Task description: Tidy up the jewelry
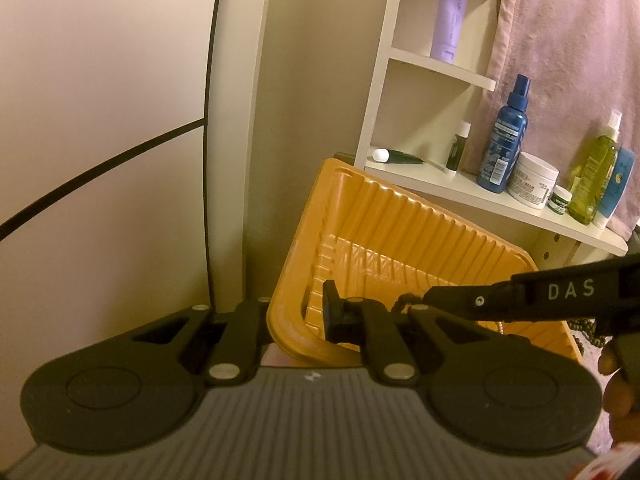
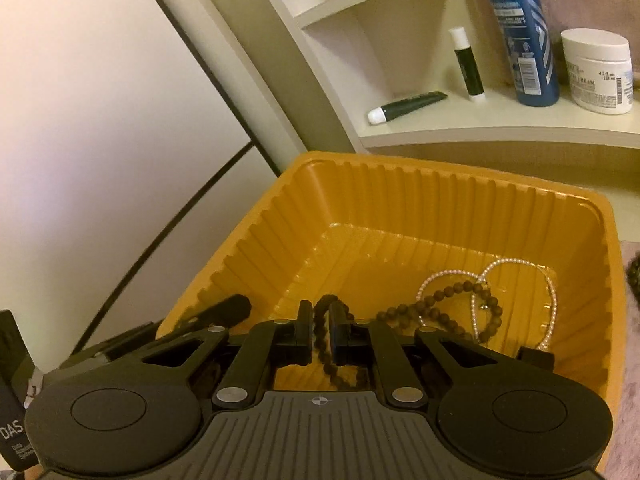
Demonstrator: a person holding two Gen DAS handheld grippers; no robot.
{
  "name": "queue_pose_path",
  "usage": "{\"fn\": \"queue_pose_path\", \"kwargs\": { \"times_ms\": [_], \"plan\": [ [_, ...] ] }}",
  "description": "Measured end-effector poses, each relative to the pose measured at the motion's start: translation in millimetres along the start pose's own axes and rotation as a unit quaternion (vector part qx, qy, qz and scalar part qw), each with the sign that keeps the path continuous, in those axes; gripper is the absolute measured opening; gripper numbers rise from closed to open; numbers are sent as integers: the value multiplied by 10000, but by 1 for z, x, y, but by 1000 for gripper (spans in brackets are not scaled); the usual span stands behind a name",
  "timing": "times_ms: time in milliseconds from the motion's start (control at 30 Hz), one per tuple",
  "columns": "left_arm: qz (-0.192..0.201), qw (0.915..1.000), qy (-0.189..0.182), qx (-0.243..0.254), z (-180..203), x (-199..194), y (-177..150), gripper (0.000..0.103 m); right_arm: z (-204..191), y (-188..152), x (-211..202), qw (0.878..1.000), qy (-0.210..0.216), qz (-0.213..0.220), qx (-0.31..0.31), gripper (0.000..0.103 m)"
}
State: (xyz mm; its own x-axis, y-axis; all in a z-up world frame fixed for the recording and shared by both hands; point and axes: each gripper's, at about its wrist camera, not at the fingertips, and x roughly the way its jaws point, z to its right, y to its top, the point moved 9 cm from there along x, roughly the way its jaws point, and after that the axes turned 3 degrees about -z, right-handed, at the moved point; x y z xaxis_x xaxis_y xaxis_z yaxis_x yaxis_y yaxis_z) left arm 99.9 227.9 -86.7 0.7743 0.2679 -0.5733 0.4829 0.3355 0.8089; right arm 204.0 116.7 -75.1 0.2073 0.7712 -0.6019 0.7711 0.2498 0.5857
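While the pale shelf unit (image 1: 440,188) fills the back of the corner, with a pink fabric (image 1: 560,40) hanging beside it, the ribbed orange tray (image 2: 400,208) sits in front of its lowest shelf and is the biggest thing being handled. It is tipped rather than flat in the left wrist view, one corner raised toward the shelf.

The left gripper (image 1: 312,316) is closed on the tray's near-left wall: one finger is inside the tray, the other goes out of sight behind the rim. The right gripper (image 2: 321,328) reaches over the near rim (a person's fingers (image 1: 608,360) show on its handle at the picture's edge). Its jaws stand slightly parted, and the dark bead strand (image 2: 452,290) runs through the narrow gap between them without any clear squeeze.

On the shelf stand a blue spray bottle (image 2: 520,40) and, just beside it, a white cream jar (image 2: 596,72); a small dark tube (image 2: 408,106) lies flat further left.

Inside the tray, the dark strand trails from the right gripper across the floor toward the right wall. There it crosses over a pearl strand (image 2: 508,263), which lies looped on the tray floor.
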Motion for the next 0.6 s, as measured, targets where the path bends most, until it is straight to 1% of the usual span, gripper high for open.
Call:
{"fn": "queue_pose_path", "kwargs": {
  "times_ms": [33, 67, 100, 133, 267, 300, 367, 600],
  "plan": [
    [1, 10000, -4, -6, 0, 0, 0, 10, 0, 1, -1, 10000, -18, 40, -2, 25],
    [2, 10000, -3, -5, 0, 0, 0, 10, 1, 1, -3, 10000, -38, 90, 1, 32],
    [-3, 10000, 2, -5, 0, 1, 0, 10, 0, 2, -7, 9999, -47, 157, 10, 45],
    [-3, 10000, 2, -6, 0, 1, 0, 10, 0, 4, -11, 9997, -22, 250, 20, 51],
    [-13, 10000, 3, -6, -1, 2, 0, 10, -1, 7, -22, 9993, -23, 384, 30, 52],
    [-17, 10000, 2, -10, -1, 2, 0, 10, 1, 10, -25, 9987, -75, 493, 44, 53],
    [-16, 10000, 5, -6, -1, 3, 0, 10, 2, 11, -30, 9984, -136, 554, 15, 53],
    [-17, 10000, 4, -4, 0, 3, 0, 10, 15, 9, -49, 9965, -523, 641, -83, 54]
  ]
}}
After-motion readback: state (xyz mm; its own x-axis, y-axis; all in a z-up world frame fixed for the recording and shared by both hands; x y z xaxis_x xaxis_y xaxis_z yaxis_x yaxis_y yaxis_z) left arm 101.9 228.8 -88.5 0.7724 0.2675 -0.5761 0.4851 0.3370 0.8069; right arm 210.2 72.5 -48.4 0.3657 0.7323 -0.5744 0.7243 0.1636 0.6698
